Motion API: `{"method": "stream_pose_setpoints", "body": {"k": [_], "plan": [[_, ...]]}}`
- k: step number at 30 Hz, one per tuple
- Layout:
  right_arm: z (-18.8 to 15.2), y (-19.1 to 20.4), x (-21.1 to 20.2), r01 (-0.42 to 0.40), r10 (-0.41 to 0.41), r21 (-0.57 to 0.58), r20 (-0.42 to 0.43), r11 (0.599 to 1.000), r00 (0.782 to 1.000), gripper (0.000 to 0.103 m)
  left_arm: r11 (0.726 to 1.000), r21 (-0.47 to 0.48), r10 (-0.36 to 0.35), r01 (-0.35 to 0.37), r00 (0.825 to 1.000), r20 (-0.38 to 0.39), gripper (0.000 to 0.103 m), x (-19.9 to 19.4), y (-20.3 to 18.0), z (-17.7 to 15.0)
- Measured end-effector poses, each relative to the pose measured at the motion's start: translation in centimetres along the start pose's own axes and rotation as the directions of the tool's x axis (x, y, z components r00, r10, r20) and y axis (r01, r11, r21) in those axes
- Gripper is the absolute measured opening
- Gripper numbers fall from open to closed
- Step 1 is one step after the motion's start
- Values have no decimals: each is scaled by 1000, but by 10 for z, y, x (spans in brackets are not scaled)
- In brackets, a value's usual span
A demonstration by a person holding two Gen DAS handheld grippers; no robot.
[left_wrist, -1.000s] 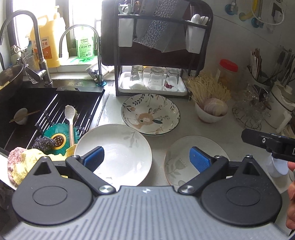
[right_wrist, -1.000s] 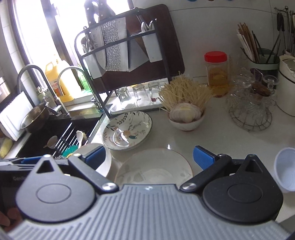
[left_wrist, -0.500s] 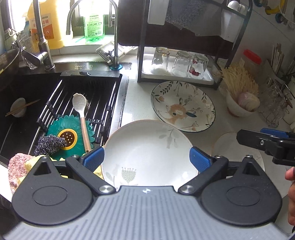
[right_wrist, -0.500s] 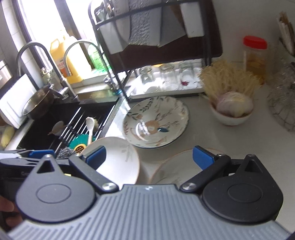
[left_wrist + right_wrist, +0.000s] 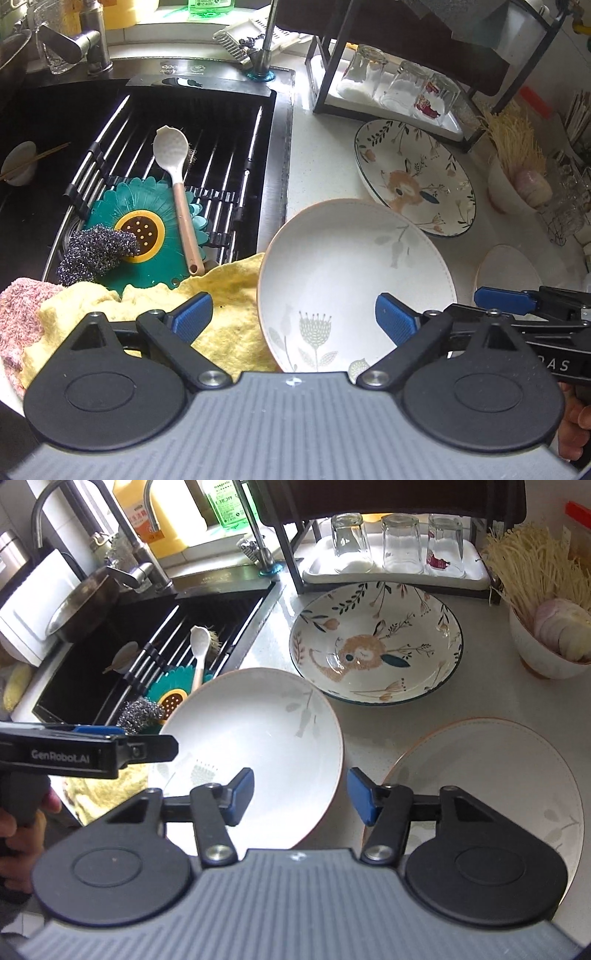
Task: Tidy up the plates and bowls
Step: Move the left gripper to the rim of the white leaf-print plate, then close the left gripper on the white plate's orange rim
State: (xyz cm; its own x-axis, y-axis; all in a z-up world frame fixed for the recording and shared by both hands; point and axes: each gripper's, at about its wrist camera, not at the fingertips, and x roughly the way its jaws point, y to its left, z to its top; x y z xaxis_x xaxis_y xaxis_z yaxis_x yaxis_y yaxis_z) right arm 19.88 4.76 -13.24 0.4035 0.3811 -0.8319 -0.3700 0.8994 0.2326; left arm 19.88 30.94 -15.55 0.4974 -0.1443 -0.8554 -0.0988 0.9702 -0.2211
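The rabbit-patterned plate (image 5: pixel 376 646), largest, lay just in front of the glass rack (image 5: pixel 391 572); nearer me sat the white bowl (image 5: pixel 255 746), then a smaller white plate (image 5: pixel 491 775) to its right on the surface (image 5: pixel 517 698). All looked glazed, stiff, slippery and breakable, so I judged a rim grip best. My right tongs (image 5: pixel 301 797) straddled the bowl's rim half open; my left tongs (image 5: pixel 293 319) gaped wide, both empty.

Left hand-held gripper (image 5: pixel 293 319) agape; right hand-held gripper (image 5: pixel 301 794) seemingly narrower.
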Motion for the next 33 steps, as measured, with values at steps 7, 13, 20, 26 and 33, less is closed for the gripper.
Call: {"method": "stream_pose_setpoints", "body": {"k": [7, 13, 20, 26, 33], "plan": [[-4, -1, 17, 42, -42, -4, -58, 999, 997, 47, 1000, -6, -23, 23, 999, -48, 77, 25, 15, 8], [-5, 3, 26, 48, -47, 11, -91, 999, 995, 45, 999, -15, -39, 37, 996, -81, 61, 41, 19, 18], [-6, 2, 34, 58, -53, 56, -85, 997, 995, 41, 997, -32, -72, 69, 992, -105, 28, 58, 23, 19], [-2, -7, 34, 46, -37, 104, -86, 994, 996, 34, 996, -45, -82, 77, 992, -100, 24, 58, 26, 19], [-3, -19, 38, 7, 5, 211, -55, 977, 998, 34, 995, -56, -90, 85, 992, -94, 22, 56, 28, 19]]}}
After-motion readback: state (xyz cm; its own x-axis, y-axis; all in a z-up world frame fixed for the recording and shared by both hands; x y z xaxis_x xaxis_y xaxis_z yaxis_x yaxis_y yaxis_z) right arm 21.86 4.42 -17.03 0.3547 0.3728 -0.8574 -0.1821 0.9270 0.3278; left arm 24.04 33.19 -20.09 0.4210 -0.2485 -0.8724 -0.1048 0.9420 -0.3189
